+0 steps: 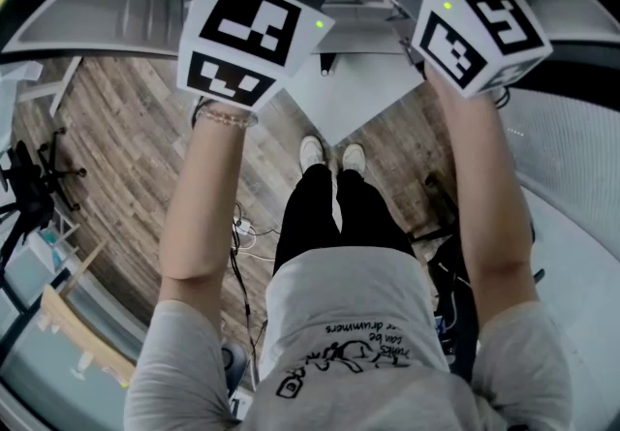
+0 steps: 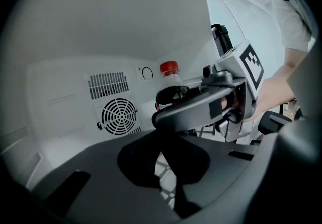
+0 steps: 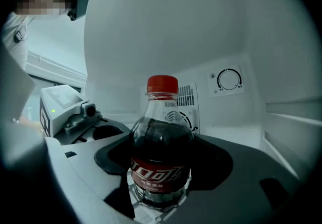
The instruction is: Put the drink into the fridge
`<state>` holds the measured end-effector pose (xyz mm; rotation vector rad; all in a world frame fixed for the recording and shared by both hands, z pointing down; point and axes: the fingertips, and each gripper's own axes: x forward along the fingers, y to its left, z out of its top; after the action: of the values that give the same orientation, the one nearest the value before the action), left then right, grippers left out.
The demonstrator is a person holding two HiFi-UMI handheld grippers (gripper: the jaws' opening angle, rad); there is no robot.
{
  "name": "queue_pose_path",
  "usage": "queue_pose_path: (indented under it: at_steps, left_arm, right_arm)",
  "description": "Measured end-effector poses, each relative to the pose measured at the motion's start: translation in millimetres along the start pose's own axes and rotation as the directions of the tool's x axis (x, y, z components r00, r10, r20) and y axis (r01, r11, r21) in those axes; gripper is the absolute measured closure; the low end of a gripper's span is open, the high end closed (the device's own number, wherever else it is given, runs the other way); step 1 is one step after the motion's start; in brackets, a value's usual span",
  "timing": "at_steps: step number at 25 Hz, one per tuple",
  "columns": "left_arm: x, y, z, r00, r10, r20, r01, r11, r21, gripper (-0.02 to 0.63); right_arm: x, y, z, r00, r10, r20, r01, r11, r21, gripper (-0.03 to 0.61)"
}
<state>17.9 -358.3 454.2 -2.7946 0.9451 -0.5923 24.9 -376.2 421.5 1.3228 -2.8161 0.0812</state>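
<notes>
Cool soft light, fisheye bending, black vignetted corners, dark blurred foreground

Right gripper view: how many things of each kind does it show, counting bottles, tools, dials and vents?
bottle: 1
tools: 2, the right tool shut on the bottle, the left tool beside it
dial: 1
vents: 2, a slotted vent and a round vent
total: 6
</notes>
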Motion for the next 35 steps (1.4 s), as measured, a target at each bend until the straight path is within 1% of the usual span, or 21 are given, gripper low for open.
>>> queue_pose_path:
  at_steps: [4, 9, 16, 21, 27, 31, 35]
  left_arm:
    - [-0.3, -1.1, -2.1, 1.0, -0.002, -0.005, 0.002, 1.0, -0.001, 0.611]
    - [1.9, -3.0, -3.7, 1.0, -0.01, -0.017, 0.01, 1.0, 0.002, 0.611]
    - [1.1, -2.0, -3.9, 1.0, -0.005, -0.018, 0.005, 1.0, 0.005, 0.611]
    - [-0.6, -2.0, -4.0, 1.0, 0.0, -0.017, 0.0, 1.0, 0.001, 0.611]
    - [-0.3, -1.7, -3.0, 1.0, 0.002, -0.009, -0.002, 1.0, 0.001, 0.611]
    - [-2.1, 1.6, -1.6, 1.0, 0.016, 0.001, -0.016, 1.0, -0.008, 0.611]
    - [-6.7, 2.7, -0.2, 0.999, 0.027, 0.018, -0.027, 0.999, -0.034, 0.611]
  right_arm:
    - [0.8, 1.7, -0.7, 0.999, -0.002, -0.035, 0.002, 1.0, -0.023, 0.256]
    - [0.3, 0.0, -2.5, 0.999, -0.004, -0.051, 0.003, 1.0, -0.031, 0.256]
    - [0.7, 0.0, -2.3, 1.0, 0.001, -0.026, -0.001, 1.0, -0.015, 0.255]
    - [0.2, 0.9, -2.9, 1.0, 0.002, -0.027, -0.002, 1.0, -0.009, 0.255]
    - [-0.4, -1.2, -3.2, 1.0, -0.005, -0.021, 0.005, 1.0, 0.0, 0.239]
    - [-2.6, -0.5, -2.3, 1.0, -0.004, -0.018, 0.004, 1.0, 0.005, 0.229]
    - [-7.4, 1.3, -2.7, 1.0, -0.003, -0.022, 0.003, 1.0, 0.008, 0.227]
